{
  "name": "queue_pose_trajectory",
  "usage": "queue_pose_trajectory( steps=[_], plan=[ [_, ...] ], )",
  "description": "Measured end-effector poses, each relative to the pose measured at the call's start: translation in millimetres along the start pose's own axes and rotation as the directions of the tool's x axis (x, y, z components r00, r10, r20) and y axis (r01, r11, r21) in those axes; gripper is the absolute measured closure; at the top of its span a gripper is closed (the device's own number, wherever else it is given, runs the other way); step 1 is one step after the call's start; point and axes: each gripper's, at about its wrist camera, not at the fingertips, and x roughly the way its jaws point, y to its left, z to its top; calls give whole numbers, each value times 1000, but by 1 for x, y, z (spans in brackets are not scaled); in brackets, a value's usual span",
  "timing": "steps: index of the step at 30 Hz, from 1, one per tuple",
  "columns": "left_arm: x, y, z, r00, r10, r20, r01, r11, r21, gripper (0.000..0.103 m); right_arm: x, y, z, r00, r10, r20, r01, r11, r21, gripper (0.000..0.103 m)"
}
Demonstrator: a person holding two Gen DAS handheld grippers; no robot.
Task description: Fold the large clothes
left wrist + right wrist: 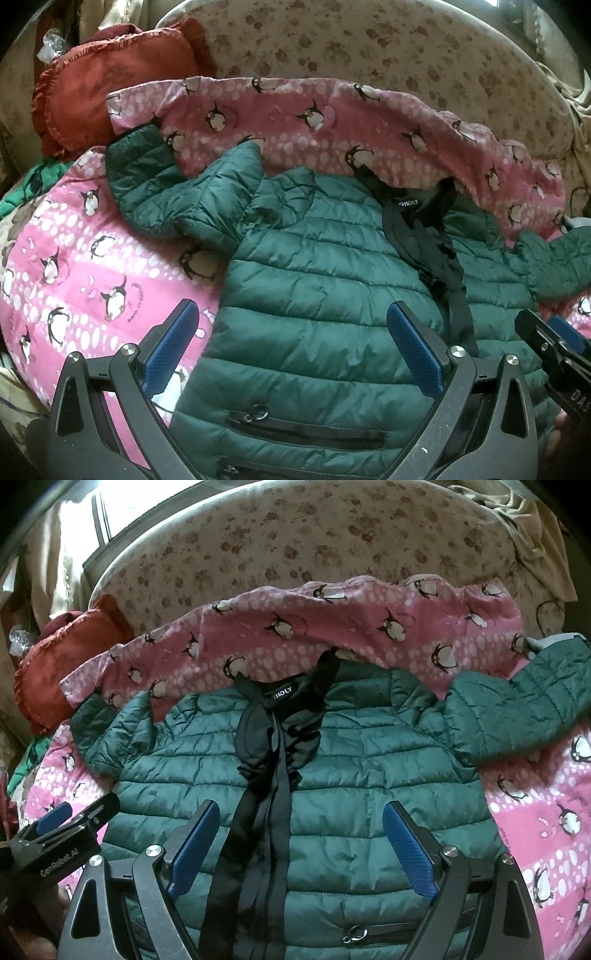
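Green jacket [332, 775] flat on penguin blanket [535, 830]

- pink penguin-print blanket [92, 266] spread over the bed;
- rust-red frilled cushion [96, 88] at its far left;
- floral headboard [295, 542] behind

green quilted jacket [332, 266] lies spread on pink penguin blanket [74, 266], left tool [291, 339] open above it.
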Motion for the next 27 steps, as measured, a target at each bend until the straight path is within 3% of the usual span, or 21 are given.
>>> queue_pose_trajectory(
  steps=[27],
  plan=[
    [-8, -17, -1, 1000, 0, 20, -1, 999, 52, 1, -5, -4, 2, 1000, -23, -15, 23, 1000, -2, 15]
  ],
)
